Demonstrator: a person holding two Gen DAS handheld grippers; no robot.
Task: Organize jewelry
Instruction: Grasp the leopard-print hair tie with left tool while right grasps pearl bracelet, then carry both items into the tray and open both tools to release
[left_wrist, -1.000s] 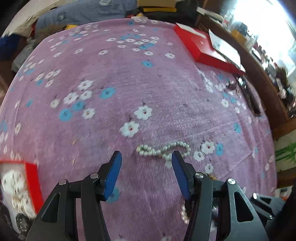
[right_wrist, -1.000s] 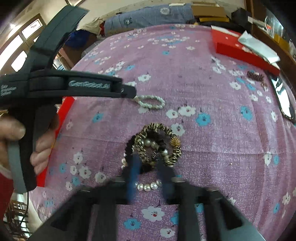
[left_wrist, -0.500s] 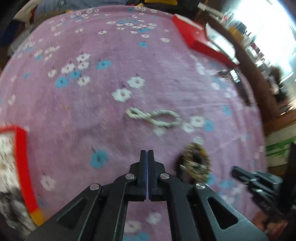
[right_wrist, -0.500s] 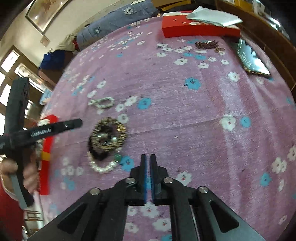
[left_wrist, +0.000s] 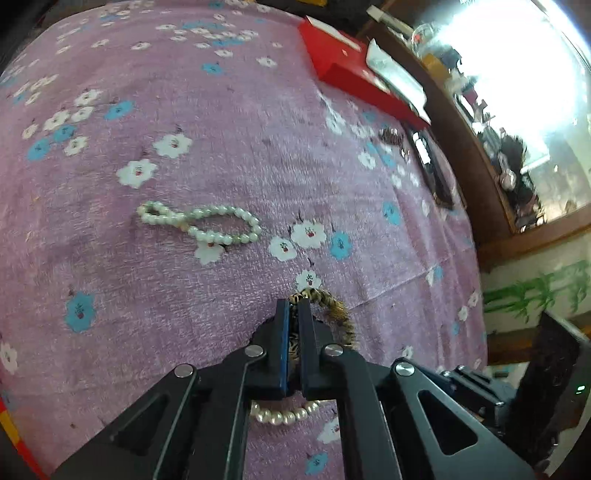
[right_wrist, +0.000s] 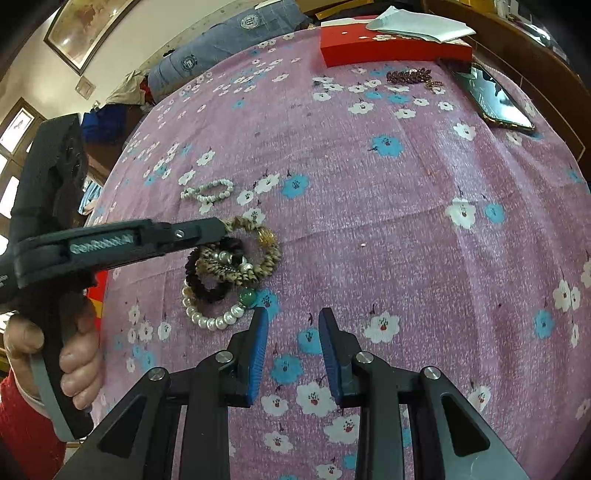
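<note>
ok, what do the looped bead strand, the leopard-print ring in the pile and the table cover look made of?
Bead strand: glossy off-white round beads, pearl or imitation; the sheen cannot settle which.
Leopard ring: soft, puckered tan-and-black print, probably a fabric scrunchie; the left hand-held gripper pinches it.
Cover: matte purple floral cloth with a fuzzy nap and creases, likely woven or flocked textile.
</note>
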